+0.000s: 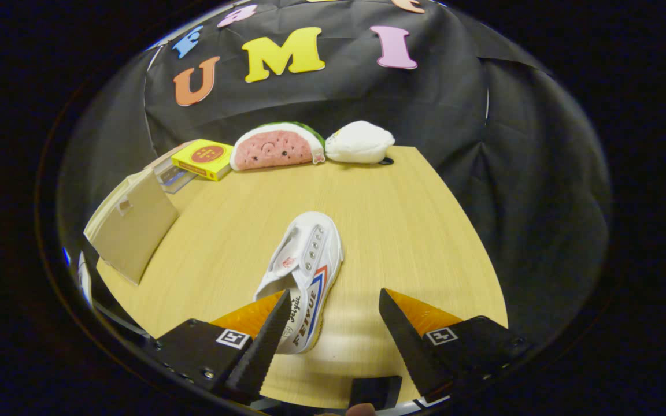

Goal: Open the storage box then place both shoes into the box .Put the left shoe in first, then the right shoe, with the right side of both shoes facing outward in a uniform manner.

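A white canvas shoe [304,271] with red and blue side stripes lies on its side on the wooden table [402,231], toe pointing away, heel near my left finger. My gripper [333,306] is open above the table, fingers wide apart; the left finger [269,329] overlaps the shoe's heel in view and nothing sits between the fingers. A storage box [130,222] stands at the table's left edge with its beige flap swung open toward me; its inside is hidden from here.
Along the table's far edge rest a yellow box [203,159] on a clear case, a watermelon-slice plush [278,147] and a white plush [361,142]. Black cloth walls close in behind and to the right. Bare tabletop stretches right of the shoe.
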`<state>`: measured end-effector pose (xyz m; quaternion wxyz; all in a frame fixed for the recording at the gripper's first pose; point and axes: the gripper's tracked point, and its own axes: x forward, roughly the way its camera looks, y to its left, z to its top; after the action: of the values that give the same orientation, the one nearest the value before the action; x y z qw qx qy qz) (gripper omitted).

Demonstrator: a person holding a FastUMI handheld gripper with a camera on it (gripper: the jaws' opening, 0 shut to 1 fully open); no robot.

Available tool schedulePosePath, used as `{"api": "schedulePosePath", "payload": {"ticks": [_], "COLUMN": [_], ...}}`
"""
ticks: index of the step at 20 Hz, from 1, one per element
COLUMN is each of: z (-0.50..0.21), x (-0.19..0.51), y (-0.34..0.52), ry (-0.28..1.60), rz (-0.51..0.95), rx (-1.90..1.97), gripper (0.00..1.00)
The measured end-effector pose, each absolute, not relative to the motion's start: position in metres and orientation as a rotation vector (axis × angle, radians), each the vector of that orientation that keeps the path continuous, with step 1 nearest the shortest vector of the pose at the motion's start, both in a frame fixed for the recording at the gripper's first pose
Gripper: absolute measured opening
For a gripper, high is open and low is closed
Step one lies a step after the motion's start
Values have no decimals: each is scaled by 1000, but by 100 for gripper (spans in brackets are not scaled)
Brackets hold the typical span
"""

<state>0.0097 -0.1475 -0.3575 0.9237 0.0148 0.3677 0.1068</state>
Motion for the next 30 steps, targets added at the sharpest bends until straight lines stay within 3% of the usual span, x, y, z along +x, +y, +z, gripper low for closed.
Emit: {"api": "schedulePosePath", "payload": {"ticks": [9, 15, 18, 19, 20, 30], "z": [-395, -405, -404, -407, -407, -355], "x": [58, 65, 72, 72, 71, 43], "y": [-131, -120, -129, -135, -135, -84], "ry": [774, 822, 846, 859, 871, 907], "rz": [233, 235, 137, 92, 81, 36], "rx": [43, 146, 188, 205, 233, 469], "gripper": [94, 57, 34, 13, 2, 0]}}
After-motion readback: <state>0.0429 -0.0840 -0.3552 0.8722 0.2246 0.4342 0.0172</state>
